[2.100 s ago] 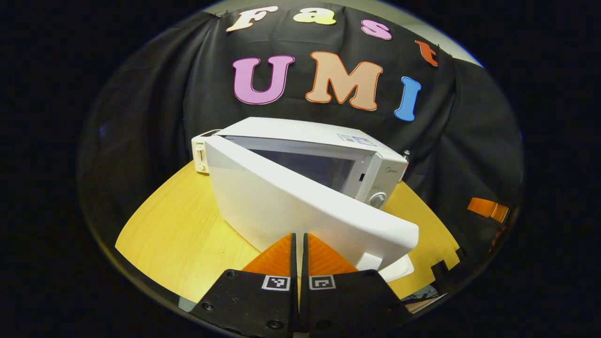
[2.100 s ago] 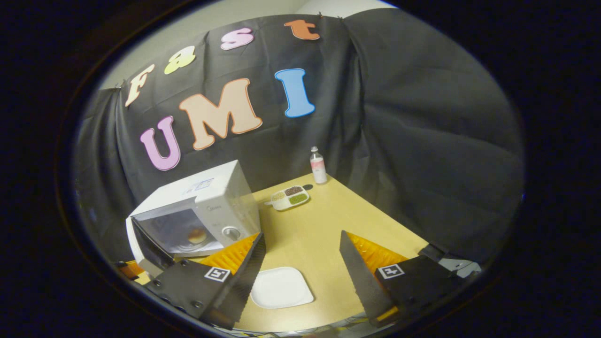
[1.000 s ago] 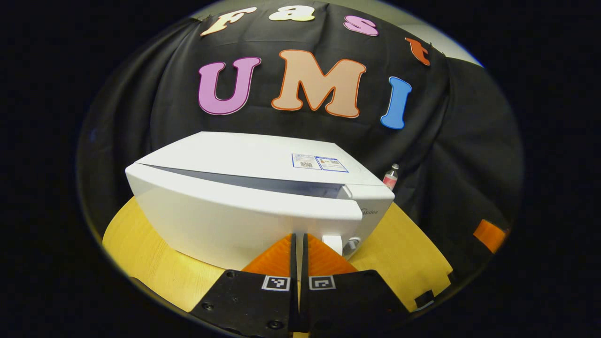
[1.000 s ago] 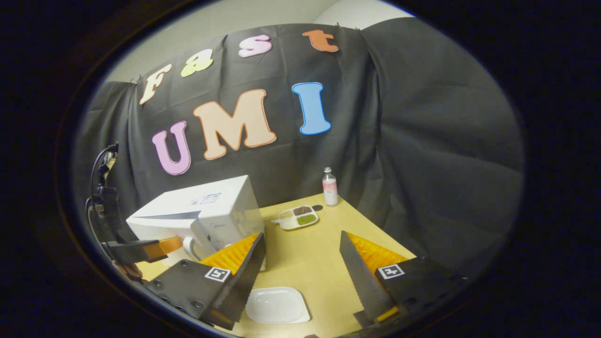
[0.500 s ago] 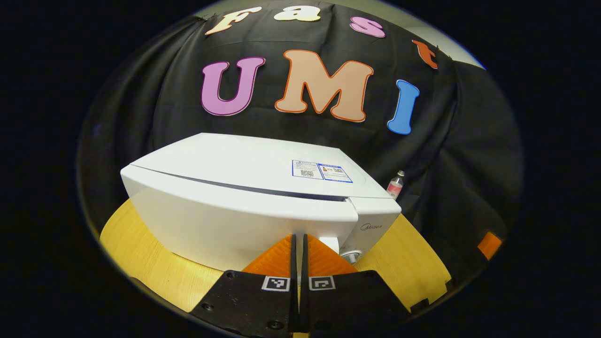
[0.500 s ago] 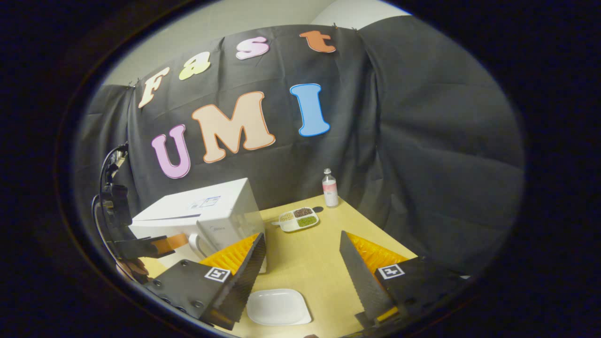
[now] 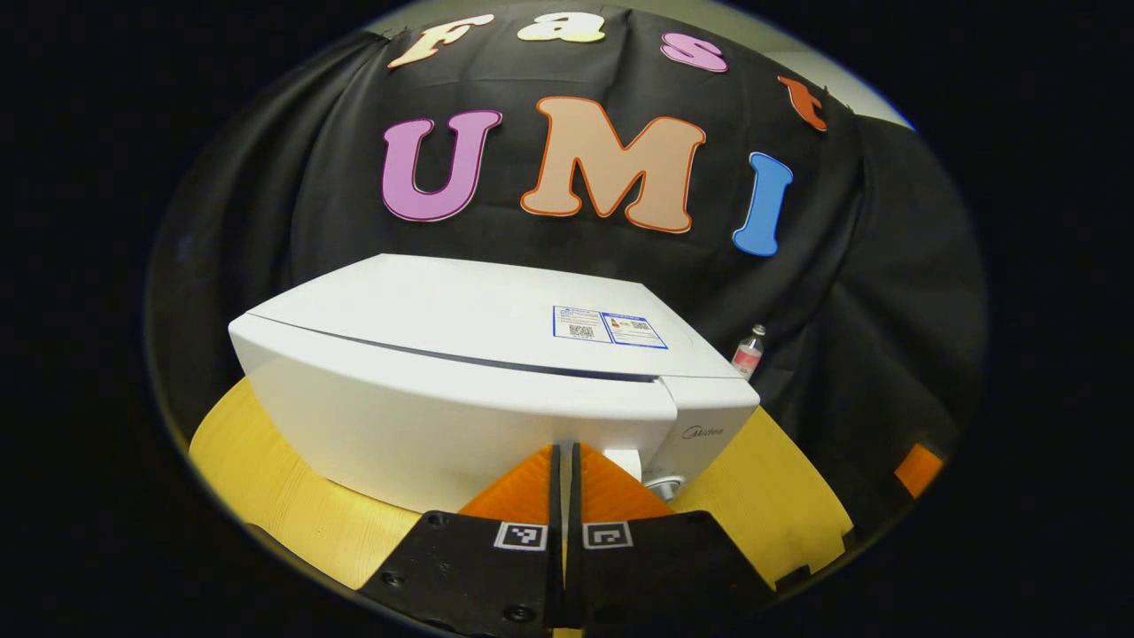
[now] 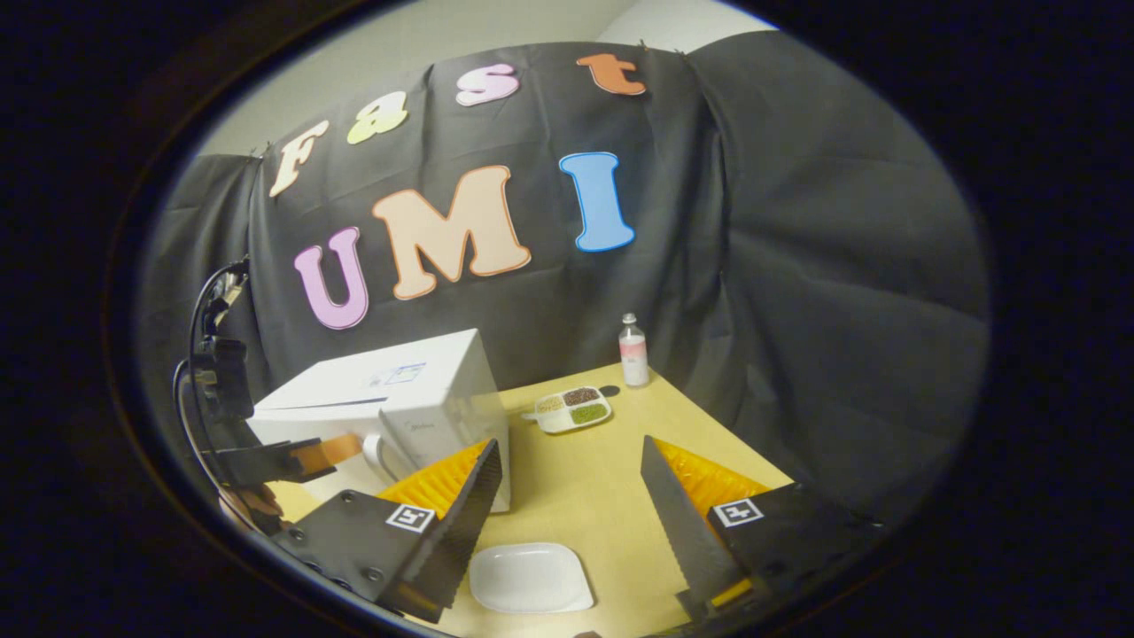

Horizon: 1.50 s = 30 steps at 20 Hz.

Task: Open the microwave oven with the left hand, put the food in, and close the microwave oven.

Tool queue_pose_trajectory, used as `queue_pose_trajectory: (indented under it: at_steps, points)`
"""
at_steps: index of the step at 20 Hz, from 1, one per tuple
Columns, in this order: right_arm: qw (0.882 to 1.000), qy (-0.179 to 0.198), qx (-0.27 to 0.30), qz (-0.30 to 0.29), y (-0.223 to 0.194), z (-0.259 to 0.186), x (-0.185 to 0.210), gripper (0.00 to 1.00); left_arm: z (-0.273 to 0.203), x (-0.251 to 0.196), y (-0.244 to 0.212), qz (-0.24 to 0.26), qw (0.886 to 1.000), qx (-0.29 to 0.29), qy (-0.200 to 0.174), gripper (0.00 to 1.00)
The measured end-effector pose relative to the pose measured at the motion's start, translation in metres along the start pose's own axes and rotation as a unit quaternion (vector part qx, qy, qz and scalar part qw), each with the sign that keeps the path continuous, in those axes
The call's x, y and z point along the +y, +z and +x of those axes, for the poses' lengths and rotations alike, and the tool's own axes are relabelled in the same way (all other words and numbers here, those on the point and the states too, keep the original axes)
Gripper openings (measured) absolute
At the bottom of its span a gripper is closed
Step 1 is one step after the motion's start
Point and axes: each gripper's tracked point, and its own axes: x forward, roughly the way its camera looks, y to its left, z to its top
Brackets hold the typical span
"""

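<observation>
The left tongs (image 7: 564,456), clenched on nothing, press against the microwave door (image 7: 461,416), which looks closed. The right tongs (image 8: 571,470) hang released above the worktop (image 8: 611,461).

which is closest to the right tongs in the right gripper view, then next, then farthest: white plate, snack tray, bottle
From the right tongs:
1. White plate, on the table right below the open fingers, nearest.
2. Snack tray, mid-table, beside the microwave.
3. Bottle, at the far table edge against the black cloth.
</observation>
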Motion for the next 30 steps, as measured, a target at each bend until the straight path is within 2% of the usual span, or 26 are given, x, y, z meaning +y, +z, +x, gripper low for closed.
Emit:
queue_pose_trajectory:
  at_steps: [5,6,7,8,10,11,12,13,14,20,24,27,30]
  points:
    - [1.0,-0.002,0.004,-0.001,-0.002,0.002,-0.003,0.92,0.001,0.001,-0.001,0.002,1.0,-0.002,0.002,0.01]
    - [1.0,-0.001,0.004,0.0,-0.002,0.002,-0.003,0.98,0.002,0.001,-0.001,0.003,1.0,-0.003,0.001,0.01]
    - [1.0,0.001,0.003,0.001,-0.001,0.002,-0.002,0.92,0.002,0.002,0.0,0.004,1.0,-0.006,0.0,0.01]
    - [1.0,0.003,0.002,0.0,-0.002,0.002,-0.001,0.97,0.002,0.002,0.0,0.007,1.0,-0.007,0.0,0.01]
    - [1.0,0.009,0.003,-0.004,-0.002,0.002,0.003,0.97,0.01,0.004,0.006,0.015,1.0,-0.021,0.003,0.01]
    - [1.0,0.012,0.003,-0.007,-0.002,0.001,0.005,0.97,0.009,0.006,-0.002,0.014,1.0,-0.002,0.009,0.0]
    - [1.0,0.016,0.002,-0.009,-0.002,0.0,0.007,0.92,0.008,0.0,0.01,0.01,1.0,-0.009,0.009,0.01]
    - [1.0,0.018,0.002,-0.011,-0.002,0.0,0.008,0.97,0.009,0.001,0.012,0.015,1.0,-0.015,0.007,0.01]
    - [1.0,0.017,0.001,-0.013,-0.002,-0.001,0.007,0.92,0.011,0.004,0.001,0.017,1.0,-0.013,0.006,0.0]
    - [1.0,0.019,-0.004,-0.002,-0.001,-0.007,0.006,0.92,0.008,0.004,0.004,0.009,1.0,-0.018,0.009,0.01]
    - [1.0,0.02,-0.009,-0.008,0.002,-0.013,0.007,0.92,-0.011,-0.002,0.009,0.013,1.0,-0.026,-0.006,0.0]
    - [1.0,0.018,-0.012,-0.012,0.003,-0.017,0.008,0.92,-0.036,0.003,0.006,0.012,0.999,-0.03,-0.004,0.1]
    - [1.0,0.017,-0.011,-0.016,0.003,-0.022,0.008,0.92,-0.068,0.019,0.0,0.016,0.999,-0.03,0.017,0.4]
